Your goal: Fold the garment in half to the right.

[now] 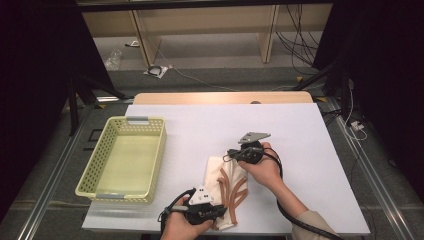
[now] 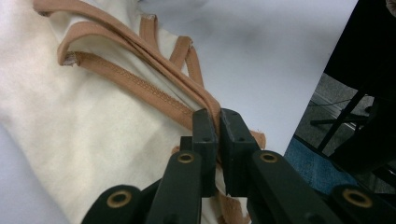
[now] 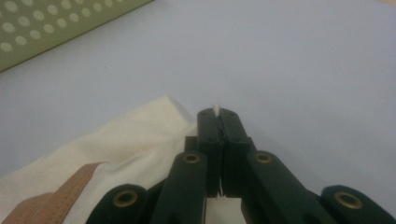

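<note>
A white table top (image 1: 300, 150) is seen from above in a dark-curtained bay, with a pale yellow perforated basket (image 1: 102, 155) standing at the left of the frame and bare floor and cables beyond the far edge.

In the lower middle of the high view a cream cloth tote bag (image 1: 216, 172) is laid flat, with its brown straps (image 1: 231, 186) spread over it. Its long axis is judged to run from the lower edge of the frame up toward the centre, and the bag is spanned end to end by the two claws. The basket lies well apart from it, to the left in the frame. The lower end of the bag is held by the left gripper (image 1: 220, 212), the upper end by the right gripper (image 1: 231, 156); of the two, the right gripper stands slightly nearer the basket's far half, though neither is close to it.

In the left gripper view the jaws are seen pressed together on a brown strap (image 2: 140, 86), which passes between them with cream fabric below. In the right gripper view the jaws are likewise closed tight, and a thin sliver of the cream fabric (image 3: 216, 110) is pinched at their tips, at the bag's corner. Any carry toward the basket is judged to call for both ends to be lifted together and swung leftward in the frame.
</note>
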`<state>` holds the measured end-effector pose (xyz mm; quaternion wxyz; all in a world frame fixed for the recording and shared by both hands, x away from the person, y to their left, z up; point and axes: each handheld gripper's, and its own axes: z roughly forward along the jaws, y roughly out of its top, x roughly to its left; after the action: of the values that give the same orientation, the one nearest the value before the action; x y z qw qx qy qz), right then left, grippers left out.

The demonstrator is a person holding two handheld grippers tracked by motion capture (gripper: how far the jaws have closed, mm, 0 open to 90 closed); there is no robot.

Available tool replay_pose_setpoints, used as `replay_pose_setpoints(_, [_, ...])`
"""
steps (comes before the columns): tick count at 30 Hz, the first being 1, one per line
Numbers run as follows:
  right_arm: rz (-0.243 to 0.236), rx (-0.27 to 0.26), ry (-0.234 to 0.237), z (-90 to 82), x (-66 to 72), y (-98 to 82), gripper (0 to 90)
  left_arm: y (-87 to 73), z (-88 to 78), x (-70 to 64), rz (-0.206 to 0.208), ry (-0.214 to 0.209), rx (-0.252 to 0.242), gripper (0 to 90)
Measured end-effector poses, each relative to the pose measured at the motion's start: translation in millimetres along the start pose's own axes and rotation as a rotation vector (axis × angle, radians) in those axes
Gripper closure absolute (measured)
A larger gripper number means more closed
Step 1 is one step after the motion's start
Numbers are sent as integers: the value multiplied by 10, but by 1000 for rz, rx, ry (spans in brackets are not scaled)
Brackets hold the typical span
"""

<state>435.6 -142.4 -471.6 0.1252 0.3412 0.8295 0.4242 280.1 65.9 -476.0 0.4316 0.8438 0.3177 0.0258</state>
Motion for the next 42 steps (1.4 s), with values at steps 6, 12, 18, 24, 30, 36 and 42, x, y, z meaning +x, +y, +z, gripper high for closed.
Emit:
replay_pose_setpoints(6, [9, 7, 4, 2, -3, -11, 894, -15, 17, -2, -2, -1, 4, 847])
replay_pose_setpoints(12, [6, 12, 4, 3, -4, -16, 894, -18, 21, -3, -1, -1, 6, 847])
replay_pose_setpoints(18, [3, 13, 4, 4, -7, -22, 894, -22, 29, -5, -1, -2, 8, 847])
replay_pose_setpoints(24, [9, 18, 5, 1, -8, -30, 894, -23, 33, -7, -1, -3, 11, 846])
replay_pose_setpoints(30, [16, 28, 7, 2, -14, -44, 893, -33, 44, -10, -5, -4, 14, 842])
replay_pose_setpoints(36, [11, 39, 8, 1, -25, -62, 893, -36, 49, -10, -7, -5, 17, 837])
replay_pose_setpoints(42, [12, 52, 11, -10, -36, -75, 893, -39, 55, -13, -9, -7, 19, 834])
